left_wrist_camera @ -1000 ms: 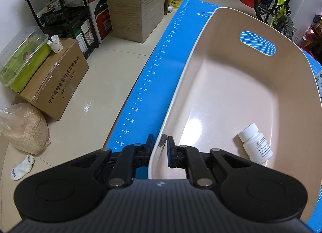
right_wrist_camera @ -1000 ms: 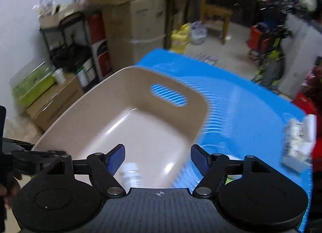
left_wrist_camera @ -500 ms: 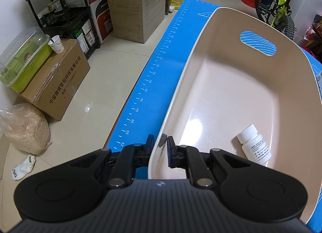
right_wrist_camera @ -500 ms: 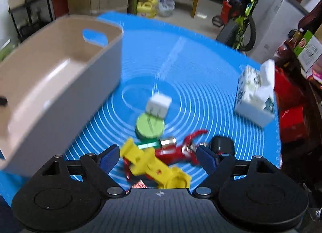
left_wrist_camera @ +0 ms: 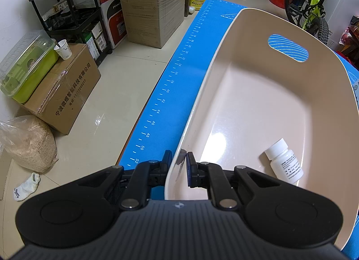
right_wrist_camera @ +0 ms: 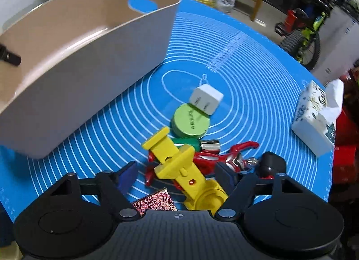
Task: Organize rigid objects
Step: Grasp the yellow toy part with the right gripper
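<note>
My left gripper [left_wrist_camera: 179,159] is shut on the near rim of the beige bin [left_wrist_camera: 323,62], one finger outside the wall and one inside. A white pill bottle [left_wrist_camera: 283,163] lies on its side inside the bin. In the right wrist view the bin [right_wrist_camera: 89,58] stands at the left on the blue mat [right_wrist_camera: 258,69]. My right gripper [right_wrist_camera: 177,170] is open, low over a pile: a yellow plastic toy [right_wrist_camera: 179,163], a red figure [right_wrist_camera: 224,159], a green round tin [right_wrist_camera: 190,122], a white plug adapter [right_wrist_camera: 206,99], a green marker [right_wrist_camera: 197,144] and a black object [right_wrist_camera: 271,163].
A tissue box [right_wrist_camera: 318,118] stands at the mat's right edge. A patterned red card [right_wrist_camera: 157,200] lies under my right gripper. Beyond the mat's left edge the floor holds cardboard boxes [left_wrist_camera: 65,89], a shelf rack [left_wrist_camera: 74,19] and a sack [left_wrist_camera: 27,141]. A bicycle [left_wrist_camera: 311,10] stands behind.
My right gripper has swung from over the bin to the right and dropped down close over the pile of objects. The left gripper and the bin have stayed still.
</note>
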Available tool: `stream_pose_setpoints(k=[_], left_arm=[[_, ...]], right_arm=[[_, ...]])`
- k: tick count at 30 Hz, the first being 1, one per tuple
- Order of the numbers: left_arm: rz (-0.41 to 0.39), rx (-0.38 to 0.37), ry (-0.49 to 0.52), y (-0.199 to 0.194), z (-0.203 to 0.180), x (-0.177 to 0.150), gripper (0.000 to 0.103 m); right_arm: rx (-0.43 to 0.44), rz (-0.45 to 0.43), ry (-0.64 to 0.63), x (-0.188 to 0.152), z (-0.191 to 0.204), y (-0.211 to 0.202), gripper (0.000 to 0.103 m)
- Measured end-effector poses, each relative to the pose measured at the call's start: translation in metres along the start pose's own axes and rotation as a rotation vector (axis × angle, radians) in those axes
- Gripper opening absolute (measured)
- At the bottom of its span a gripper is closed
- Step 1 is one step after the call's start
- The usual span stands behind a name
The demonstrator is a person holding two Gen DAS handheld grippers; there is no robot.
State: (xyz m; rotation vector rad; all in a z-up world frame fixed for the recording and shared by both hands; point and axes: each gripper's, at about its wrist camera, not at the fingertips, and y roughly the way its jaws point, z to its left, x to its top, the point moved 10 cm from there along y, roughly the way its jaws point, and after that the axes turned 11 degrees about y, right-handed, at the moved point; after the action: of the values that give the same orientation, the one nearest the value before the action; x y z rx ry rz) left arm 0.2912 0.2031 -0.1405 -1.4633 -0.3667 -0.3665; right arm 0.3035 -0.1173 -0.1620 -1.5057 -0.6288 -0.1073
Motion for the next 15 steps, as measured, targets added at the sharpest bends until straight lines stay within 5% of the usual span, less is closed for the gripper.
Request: stream_pose_setpoints(k=[5,15], left_arm=[[0.0,-0.003,-0.003,0.0,0.0,0.0,0.015],[0.0,-0.002,-0.003,0.0,0.0,0.0,0.015]], right_arm=[[-0.002,0.003,-0.048,-0.001,-0.001,0.007,0.054],[0.016,-0.084,-0.024,0.005,-0.005,-0.023,0.048]])
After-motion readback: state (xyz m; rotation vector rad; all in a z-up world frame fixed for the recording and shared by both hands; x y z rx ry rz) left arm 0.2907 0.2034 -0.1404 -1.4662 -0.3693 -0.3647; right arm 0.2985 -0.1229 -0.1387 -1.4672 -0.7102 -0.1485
